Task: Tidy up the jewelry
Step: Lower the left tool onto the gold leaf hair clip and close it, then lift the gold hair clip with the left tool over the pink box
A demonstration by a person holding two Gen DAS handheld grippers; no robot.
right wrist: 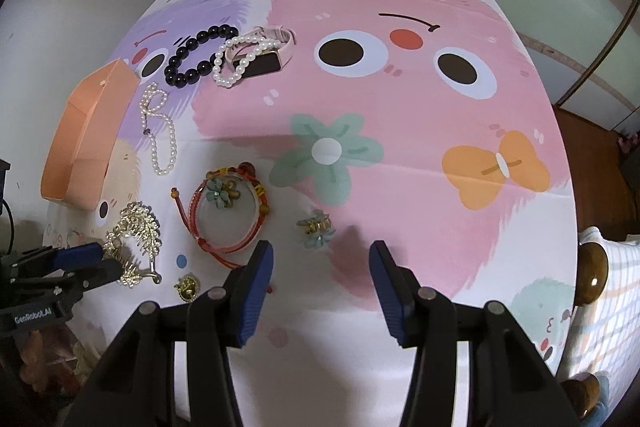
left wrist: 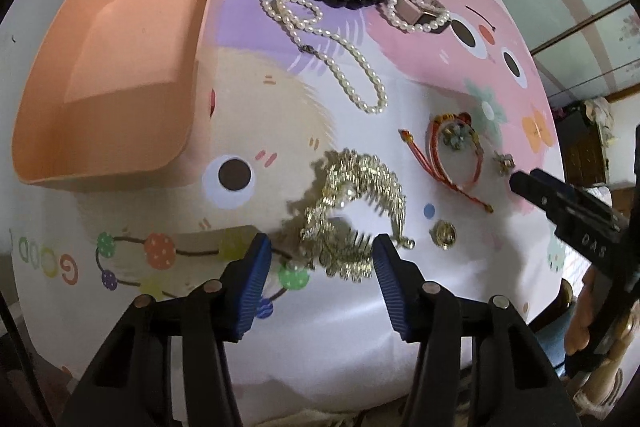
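The left gripper (left wrist: 322,251) stands half spread, its blue ribbed pads either side of the glittering gold comb-shaped hair ornament (left wrist: 352,203), not visibly pressing it. The right gripper (right wrist: 321,259) hangs half spread over bare cloth, just near of the small teal flower clip (right wrist: 316,227), holding nothing.

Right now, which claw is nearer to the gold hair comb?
Left. The left claw straddles the gold hair comb, jaws open on either side. The right claw hangs over bare cloth beyond the red bracelet.

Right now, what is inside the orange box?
The orange box looks empty: the left wrist view shows only its bare peach floor and walls. The corner behind its near wall is hidden. All jewelry, such as the pearl necklace, lies outside on the cloth.
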